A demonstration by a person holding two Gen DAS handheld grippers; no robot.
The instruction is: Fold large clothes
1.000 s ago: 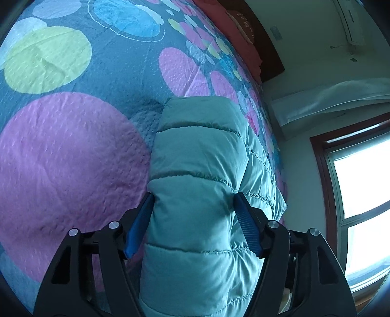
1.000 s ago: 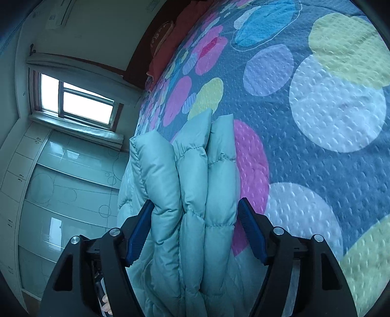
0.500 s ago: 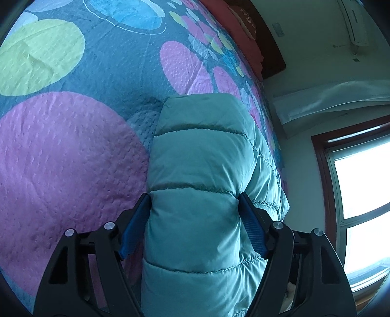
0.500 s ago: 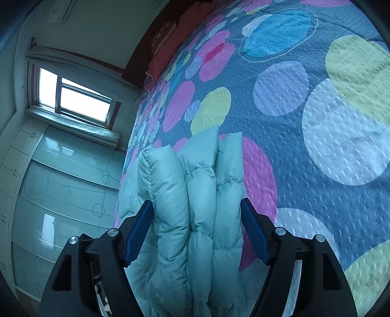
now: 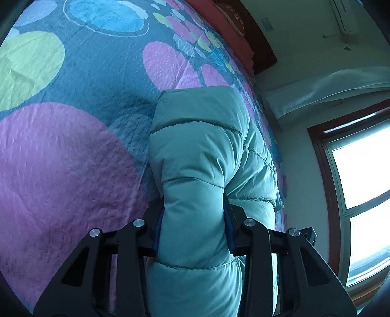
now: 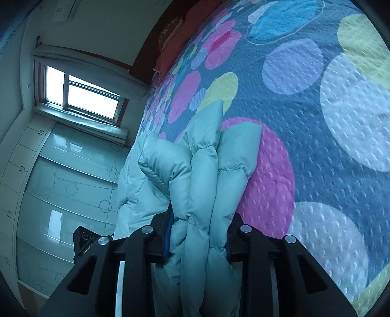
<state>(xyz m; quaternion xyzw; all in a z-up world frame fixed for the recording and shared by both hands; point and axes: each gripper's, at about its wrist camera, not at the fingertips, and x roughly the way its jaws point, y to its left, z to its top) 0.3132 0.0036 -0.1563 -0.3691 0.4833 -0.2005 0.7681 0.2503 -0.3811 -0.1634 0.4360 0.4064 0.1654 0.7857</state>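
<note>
A teal quilted puffer jacket [image 5: 199,151] lies on a bed with a blue bedspread [image 5: 80,73] of coloured circles. My left gripper [image 5: 193,219] is shut on a thick folded part of the jacket, its blue pads pressed into both sides. In the right wrist view the jacket [image 6: 207,175] is bunched in several puffy layers, and my right gripper [image 6: 198,234] is shut on them. The jacket edge stands up ahead of both grippers, over the bedspread [image 6: 316,122].
Red pillows [image 5: 229,19] and a dark headboard lie at the far end of the bed. A window [image 5: 360,185] is beside the bed; it also shows in the right wrist view [image 6: 82,97]. Glossy wardrobe doors [image 6: 61,190] stand past the bed edge.
Both grippers have closed from wide open onto the jacket, squeezing the padded folds narrower. The jacket has stayed in much the same place on the bed.
</note>
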